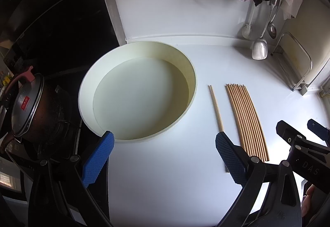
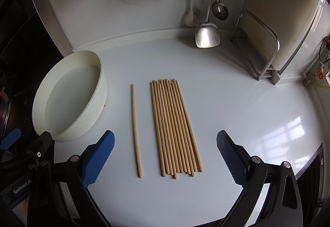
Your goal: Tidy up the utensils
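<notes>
Chopstick bundle (image 2: 175,126) laid flat on tabletop (image 2: 237,103), separated chopsticks (image 2: 136,130) just beside, round white tub (image 2: 103,91) leftward. Right gripper (image 2: 165,154) and left gripper (image 1: 165,150) jaws spread wide, nothing held. Risk judged: thin sticks rolled or scattered by pinch against slick surface.

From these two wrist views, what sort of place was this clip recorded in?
Most likely a home kitchen counter. A lidded pot sits on a stove at the left, a metal spatula and ladle hang by the wall, and chopsticks lie beside a round white basin.
</notes>
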`<state>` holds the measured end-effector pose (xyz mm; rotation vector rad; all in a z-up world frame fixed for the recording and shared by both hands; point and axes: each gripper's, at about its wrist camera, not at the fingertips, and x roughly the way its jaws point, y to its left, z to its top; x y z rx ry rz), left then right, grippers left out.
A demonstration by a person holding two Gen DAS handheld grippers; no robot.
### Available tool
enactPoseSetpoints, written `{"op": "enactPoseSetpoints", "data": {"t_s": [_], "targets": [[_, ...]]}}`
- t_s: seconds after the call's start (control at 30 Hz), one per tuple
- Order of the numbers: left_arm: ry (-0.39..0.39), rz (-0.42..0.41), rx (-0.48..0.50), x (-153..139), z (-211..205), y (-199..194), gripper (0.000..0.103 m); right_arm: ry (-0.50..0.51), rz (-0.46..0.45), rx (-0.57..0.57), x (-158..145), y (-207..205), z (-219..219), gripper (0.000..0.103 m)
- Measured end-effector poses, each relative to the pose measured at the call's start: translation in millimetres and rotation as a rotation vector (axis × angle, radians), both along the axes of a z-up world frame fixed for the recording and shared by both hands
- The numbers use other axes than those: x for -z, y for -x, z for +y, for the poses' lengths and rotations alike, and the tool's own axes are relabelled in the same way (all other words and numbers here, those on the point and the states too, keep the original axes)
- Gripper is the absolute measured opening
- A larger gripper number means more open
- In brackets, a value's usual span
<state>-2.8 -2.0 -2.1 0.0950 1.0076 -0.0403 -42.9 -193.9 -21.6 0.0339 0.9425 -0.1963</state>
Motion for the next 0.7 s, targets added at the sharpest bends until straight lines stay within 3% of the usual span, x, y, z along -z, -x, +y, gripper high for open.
{"op": "enactPoseSetpoints", "data": {"t_s": [0.47,0.7], "targets": [[0.003,-0.001,0.005,0,-1,0,0.097,-0.008,0.002,0.003,2,-2,4,0.095],[0.023,-0.002,0.092,6,-15,5,0.097,-0.03,-0.009,0.06,11,6,-10,0.095]]}}
